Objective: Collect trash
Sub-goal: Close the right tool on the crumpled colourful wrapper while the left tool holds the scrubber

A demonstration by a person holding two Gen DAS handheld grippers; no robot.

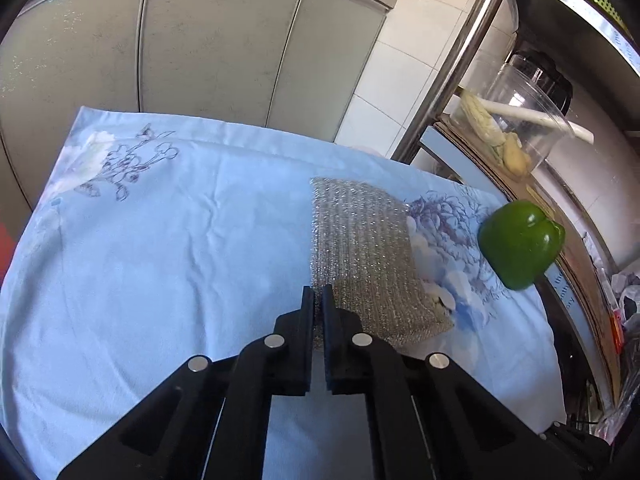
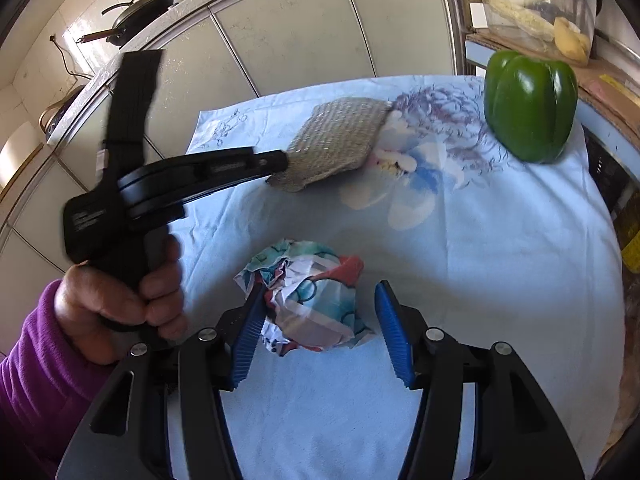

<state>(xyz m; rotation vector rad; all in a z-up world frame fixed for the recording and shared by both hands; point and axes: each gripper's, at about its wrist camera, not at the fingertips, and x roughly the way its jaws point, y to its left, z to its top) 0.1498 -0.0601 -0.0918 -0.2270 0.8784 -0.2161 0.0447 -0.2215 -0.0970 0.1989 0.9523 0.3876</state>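
Observation:
A silver mesh scouring pad (image 1: 360,248) lies on the light blue flowered cloth (image 1: 160,240). My left gripper (image 1: 319,290) is shut on the pad's near edge, its black fingers pinching the mesh. The right wrist view shows that same gripper (image 2: 280,164), held by a hand (image 2: 120,300) in a purple sleeve, at the corner of the pad (image 2: 336,144). A crumpled, colourfully printed paper wad (image 2: 312,292) sits between the blue pads of my right gripper (image 2: 320,286), which is open; the left pad is at the wad's edge and the right pad stands apart from it.
A green bell pepper (image 1: 520,244) (image 2: 532,104) stands at the cloth's right edge. Right of it is a metal shelf with a clear container (image 1: 528,116) holding vegetables. Grey cabinet doors (image 1: 220,52) close off the back. A dark pan (image 2: 140,16) rests on the counter at the left.

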